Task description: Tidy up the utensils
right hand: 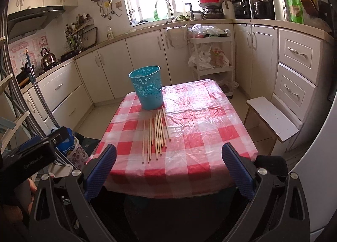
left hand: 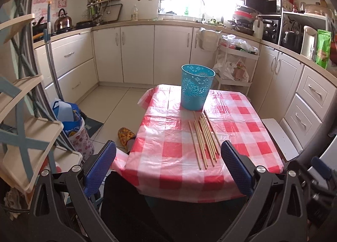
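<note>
- Wooden chopsticks (left hand: 203, 138) (right hand: 156, 134) — about eight, side by side, flat on the checked desk (left hand: 242, 119) (right hand: 202, 124), far tips near the bin.
- One teal perforated bin (left hand: 197, 87) (right hand: 147, 87), upright just behind.
- Left claw (left hand: 168, 170) spread wide, holding nothing.
- Right claw (right hand: 168, 171) likewise apart — clear of everything.

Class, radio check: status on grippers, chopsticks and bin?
Left gripper open, empty. Right gripper open, empty. Chopsticks flat on table, before upright bin. Nothing blocking.
</note>
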